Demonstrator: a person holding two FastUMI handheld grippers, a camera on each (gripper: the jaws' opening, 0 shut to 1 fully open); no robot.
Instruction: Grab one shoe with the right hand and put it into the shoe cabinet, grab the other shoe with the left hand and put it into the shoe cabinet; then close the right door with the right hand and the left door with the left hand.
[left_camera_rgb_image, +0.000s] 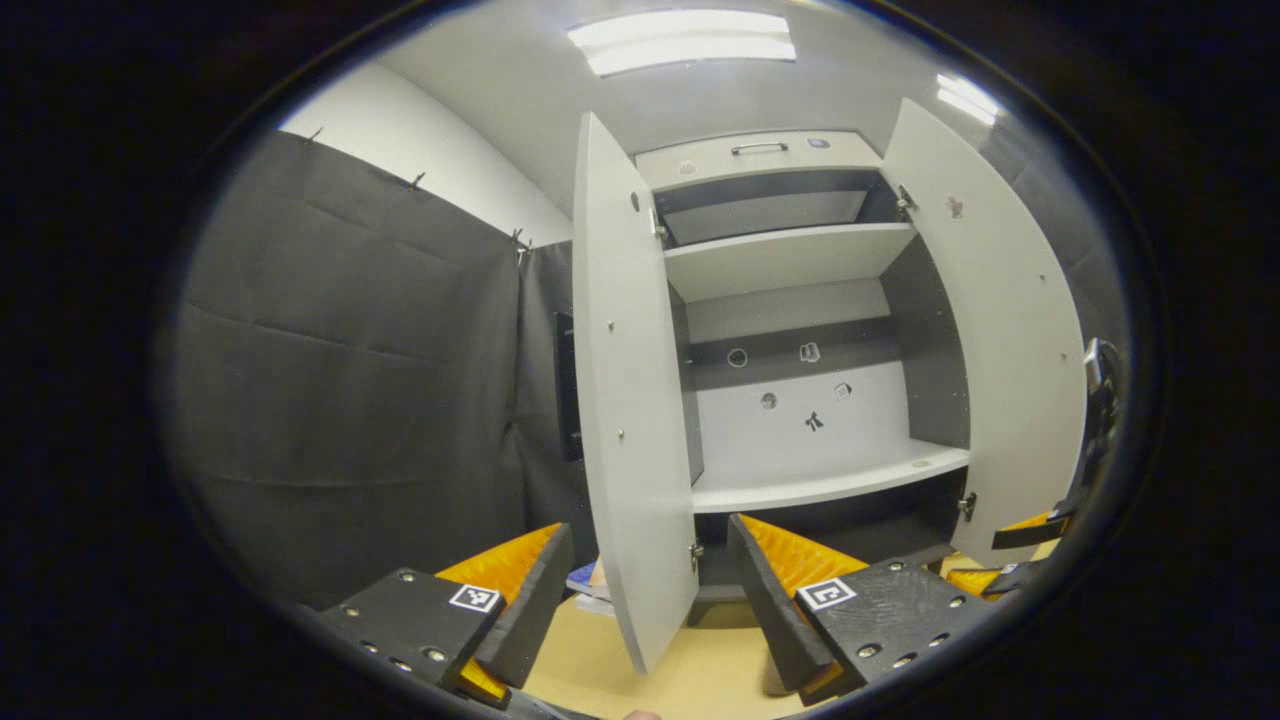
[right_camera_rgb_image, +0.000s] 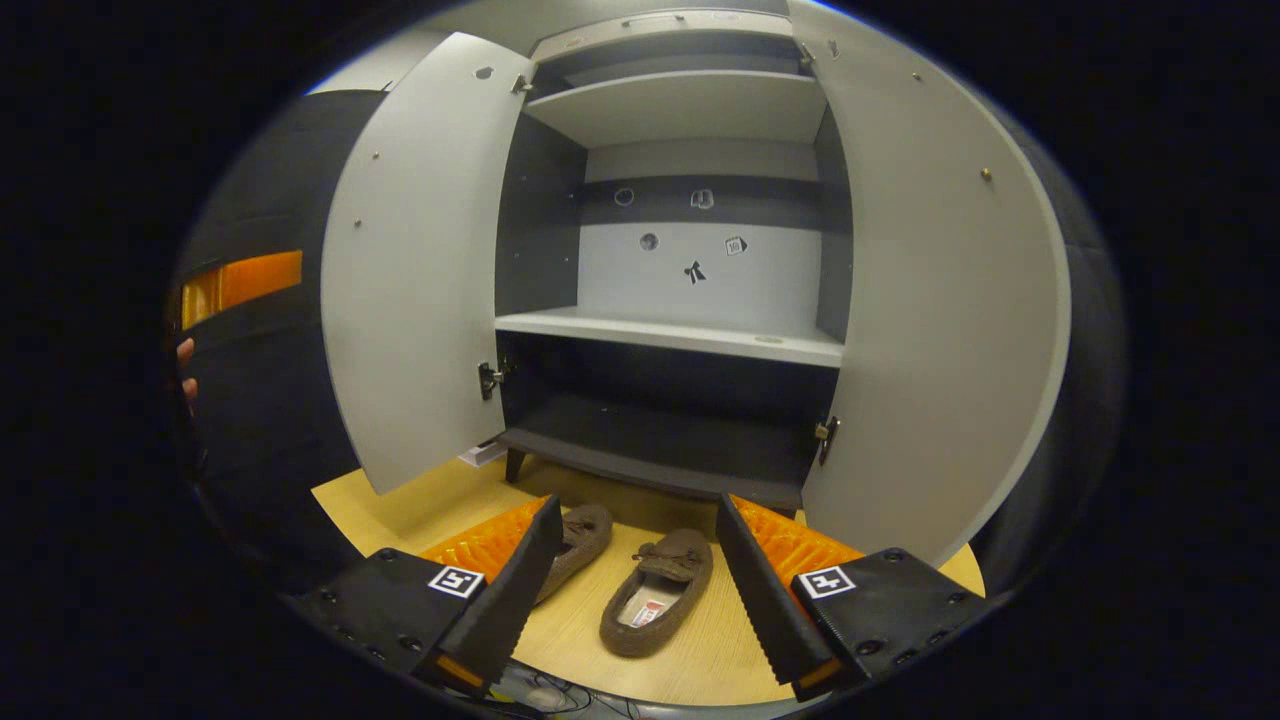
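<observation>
The right gripper (right_camera_rgb_image: 635, 580) is hovering, jaws open and empty, above 2 brown fabric slippers (right_camera_rgb_image: 657, 592) lying on the wooden floor (right_camera_rgb_image: 400, 500) before the open grey shoe cabinet (right_camera_rgb_image: 690, 335); next it needs lowering around 1. The left gripper (left_camera_rgb_image: 650, 590) is waiting, jaws open.

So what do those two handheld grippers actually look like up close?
Each is a two-finger claw. The left gripper and right gripper both have wedge-shaped fingers with ridged inner faces, mounted on dark blocks with screws, each block carrying a small square black-and-white marker.
</observation>
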